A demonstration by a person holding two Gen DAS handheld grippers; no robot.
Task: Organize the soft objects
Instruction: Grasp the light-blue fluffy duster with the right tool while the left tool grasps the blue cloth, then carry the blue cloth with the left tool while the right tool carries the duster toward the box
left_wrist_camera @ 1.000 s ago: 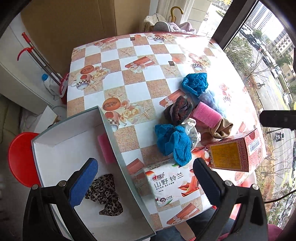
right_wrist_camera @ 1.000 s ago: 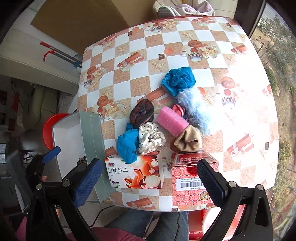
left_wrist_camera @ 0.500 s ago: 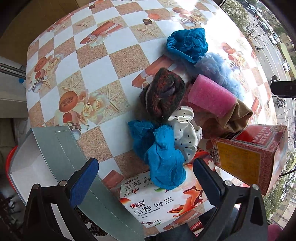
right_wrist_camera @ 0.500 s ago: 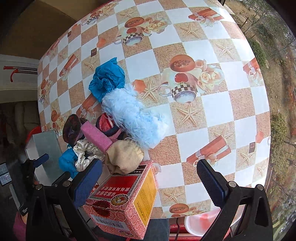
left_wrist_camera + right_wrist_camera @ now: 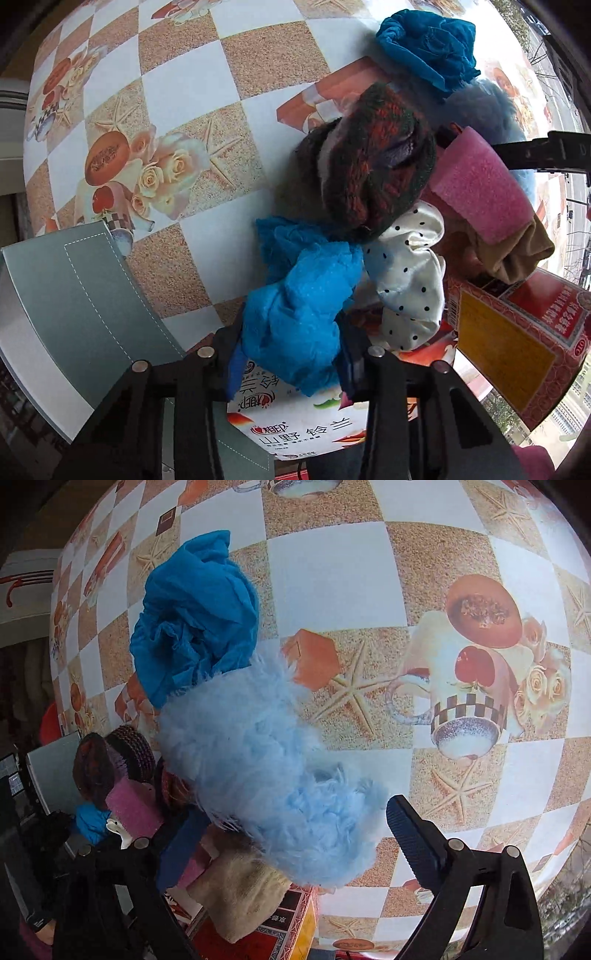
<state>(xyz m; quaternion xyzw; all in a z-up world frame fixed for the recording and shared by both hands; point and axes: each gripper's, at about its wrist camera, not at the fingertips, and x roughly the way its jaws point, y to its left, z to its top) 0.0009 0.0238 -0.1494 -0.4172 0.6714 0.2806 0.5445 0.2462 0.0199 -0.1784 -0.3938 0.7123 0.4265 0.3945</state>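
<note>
**Surroundings of the soft-object pile**

The worktop [image 5: 192, 66] is covered in a checked cloth of white and sandy-brown squares printed with starfish, roses, cut melons and checker-banded cups; the right wrist view shows one such cup motif [image 5: 465, 720] beside a starfish. A white tissue pack [image 5: 306, 424] printed with Chinese characters and orange fruit lies at the near edge. Just right of it stands a red carton [image 5: 517, 343] with a yellow side panel, also seen at the bottom of the right wrist view [image 5: 266, 938]. Through the window at far right, a street [image 5: 576, 206] is faintly visible.
</note>
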